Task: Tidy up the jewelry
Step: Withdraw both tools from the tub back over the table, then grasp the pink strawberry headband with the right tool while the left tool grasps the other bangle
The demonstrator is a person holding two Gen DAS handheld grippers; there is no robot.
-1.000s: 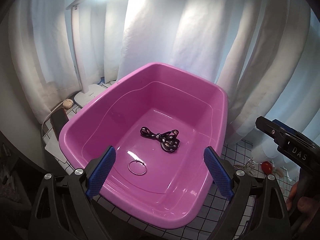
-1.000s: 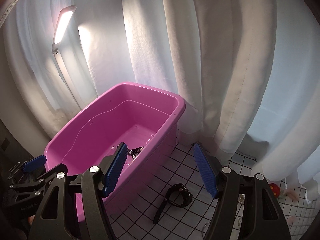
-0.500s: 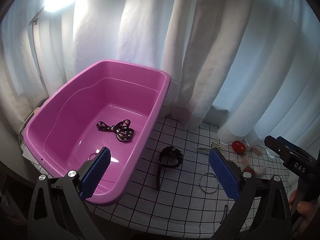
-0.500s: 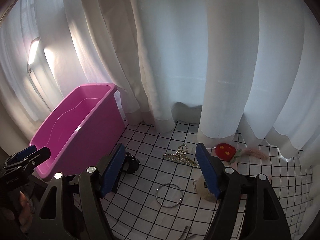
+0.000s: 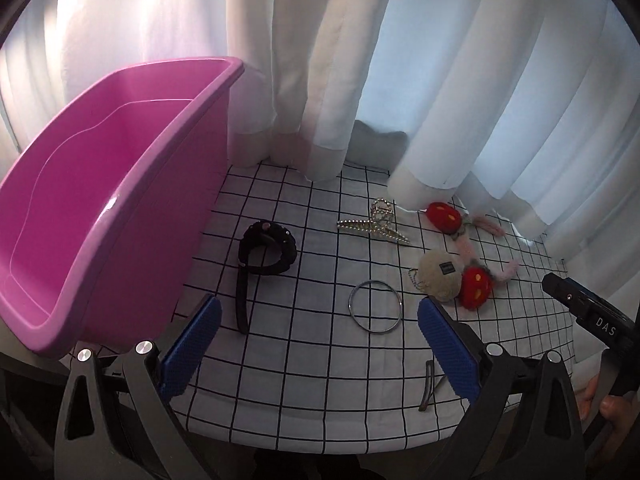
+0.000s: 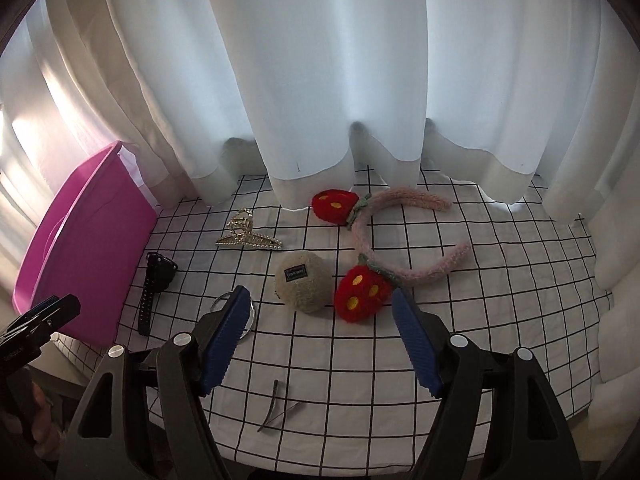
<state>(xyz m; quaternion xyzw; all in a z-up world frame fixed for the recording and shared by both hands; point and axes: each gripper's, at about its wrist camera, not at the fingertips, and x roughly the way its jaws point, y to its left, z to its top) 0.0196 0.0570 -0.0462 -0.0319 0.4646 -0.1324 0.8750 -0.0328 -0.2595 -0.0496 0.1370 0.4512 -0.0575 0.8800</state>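
Observation:
A pink tub [image 5: 100, 184] stands at the left on the checked cloth; it also shows in the right wrist view [image 6: 86, 240]. On the cloth lie a black watch [image 5: 266, 256], a silver bangle [image 5: 375, 306], a pearl hair claw [image 5: 378, 226], a beige pom-pom [image 6: 304, 282], a pink headband with two red strawberries [image 6: 362, 290] and hair pins [image 6: 276, 406]. My left gripper [image 5: 318, 346] is open and empty above the cloth's front edge, near the bangle. My right gripper [image 6: 322, 340] is open and empty, just in front of the pom-pom and strawberry.
White curtains [image 6: 320, 80] hang close behind the items and along the right side. The checked cloth [image 6: 480, 300] ends at a rounded front edge near both grippers. The right gripper's tip [image 5: 588, 312] shows at the right of the left wrist view.
Both grippers have swung right, from over the pink tub to over the cloth with the loose items. Both stay open and empty.

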